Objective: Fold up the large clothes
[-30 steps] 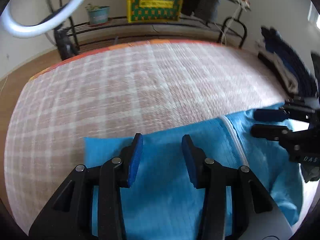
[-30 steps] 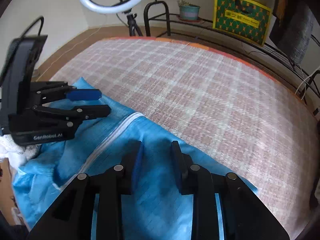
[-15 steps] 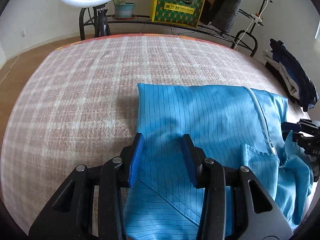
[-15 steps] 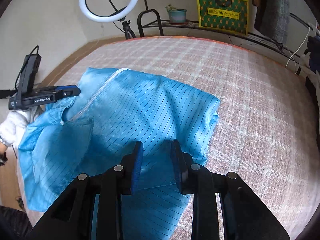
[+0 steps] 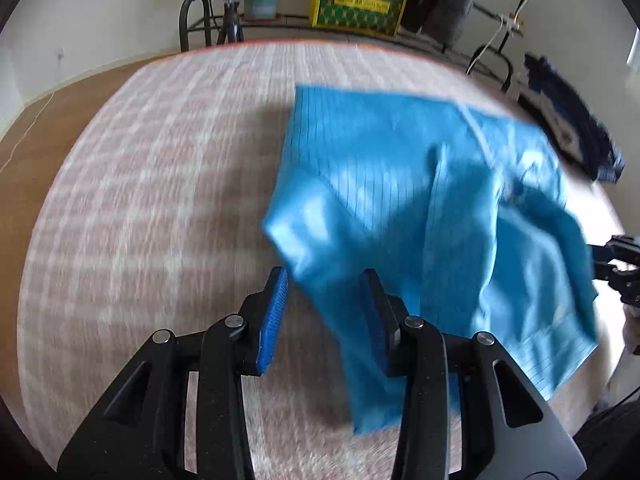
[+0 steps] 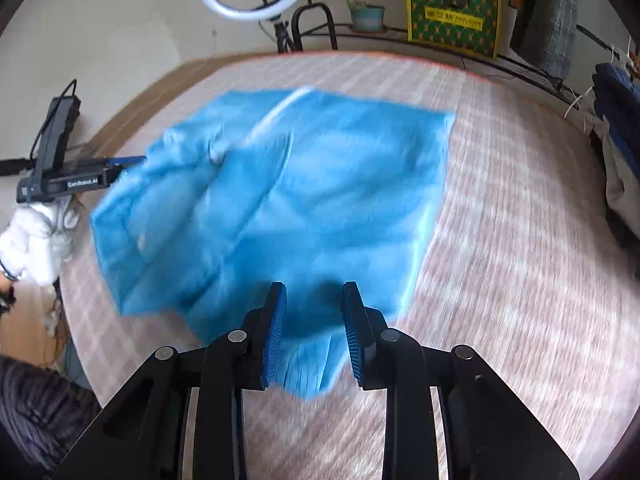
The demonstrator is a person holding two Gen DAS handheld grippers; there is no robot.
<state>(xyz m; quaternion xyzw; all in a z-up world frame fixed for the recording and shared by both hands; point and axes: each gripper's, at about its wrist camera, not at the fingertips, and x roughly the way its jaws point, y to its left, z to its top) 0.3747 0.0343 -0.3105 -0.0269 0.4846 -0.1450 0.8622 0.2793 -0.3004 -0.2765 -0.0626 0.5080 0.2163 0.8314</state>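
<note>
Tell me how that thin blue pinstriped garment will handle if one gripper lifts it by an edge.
The thin blue pinstriped garment would likely hang limp: it already lies creased and draped. It looks light, being thin cloth. Its sheen hints it may slip between pads.

"GenRobot.AI" was printed in white on the left tongs (image 6: 120,162) body; yellow crate's (image 6: 452,16) label was illegible.

Motion blur smeared the blue garment (image 5: 420,200) and the checked mat (image 5: 152,200) ahead of both grippers, so the garment's stripes and its white zipper (image 6: 276,116) were barely legible. Cloth covered the inner face of the left gripper (image 5: 324,280)'s right-hand finger. In the right wrist view the left gripper's tips were buried in a fold, so their spacing could not be read.
</note>
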